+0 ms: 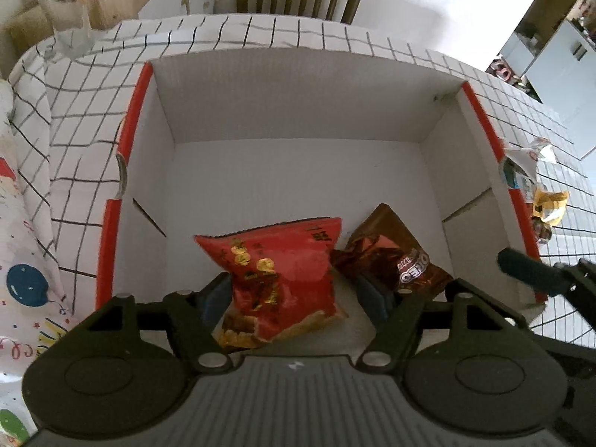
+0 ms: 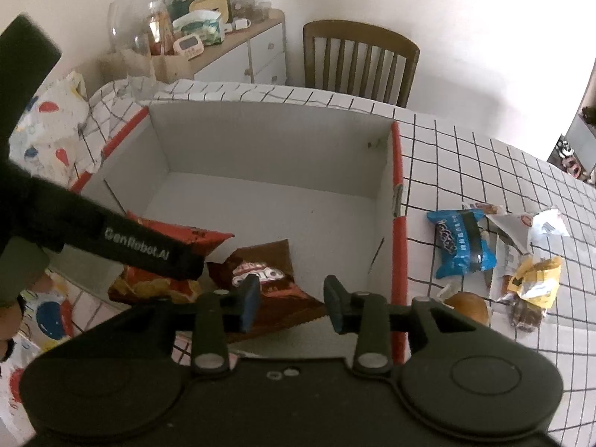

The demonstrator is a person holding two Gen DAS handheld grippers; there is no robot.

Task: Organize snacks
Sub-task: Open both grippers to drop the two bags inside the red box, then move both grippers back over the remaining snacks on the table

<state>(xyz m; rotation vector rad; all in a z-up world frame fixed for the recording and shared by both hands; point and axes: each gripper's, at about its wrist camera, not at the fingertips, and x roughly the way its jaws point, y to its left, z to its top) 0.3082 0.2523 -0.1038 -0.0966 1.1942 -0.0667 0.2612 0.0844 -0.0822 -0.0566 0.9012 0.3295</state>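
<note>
A white cardboard box [image 1: 128, 141] with red rims stands on the checked tablecloth. A red chip bag [image 1: 283, 275] and a brown Oreo bag [image 1: 395, 260] lie in the box's near end. My left gripper [image 1: 294, 298] is open, with the red bag between its fingers and a gap at the right pad. In the right wrist view, my right gripper [image 2: 292, 303] is open above the box's near edge, its left finger over the Oreo bag [image 2: 268, 279], gripping nothing. The left gripper's body [image 2: 149, 249] crosses over the red bag [image 2: 156, 283].
Right of the box [image 2: 396, 171] lie a blue snack bag [image 2: 462, 246], a white wrapper [image 2: 521, 223], a yellow wrapper [image 2: 536, 279] and a bun [image 2: 469, 305]. A wooden chair [image 2: 357, 59] stands behind the table, a glass vase [image 1: 67, 18] at its far left corner.
</note>
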